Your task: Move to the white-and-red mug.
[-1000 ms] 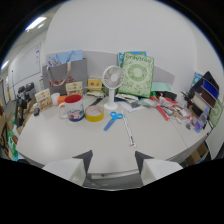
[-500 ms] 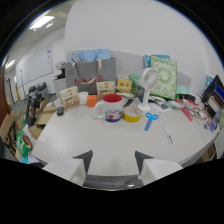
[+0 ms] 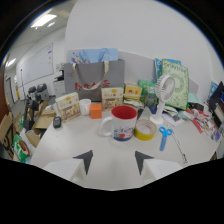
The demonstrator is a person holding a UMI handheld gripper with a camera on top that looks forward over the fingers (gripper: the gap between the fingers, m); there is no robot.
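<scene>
White table (image 3: 75, 145), mug (image 3: 121, 123) beyond open claw (image 3: 113, 161)

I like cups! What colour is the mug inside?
Red inside, white outside: the mug, seen in the gripper view.

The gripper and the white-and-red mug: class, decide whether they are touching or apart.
Apart. The gripper view shows bare table between the open gripper and the white-and-red mug, which stands beyond the fingertips.
</scene>
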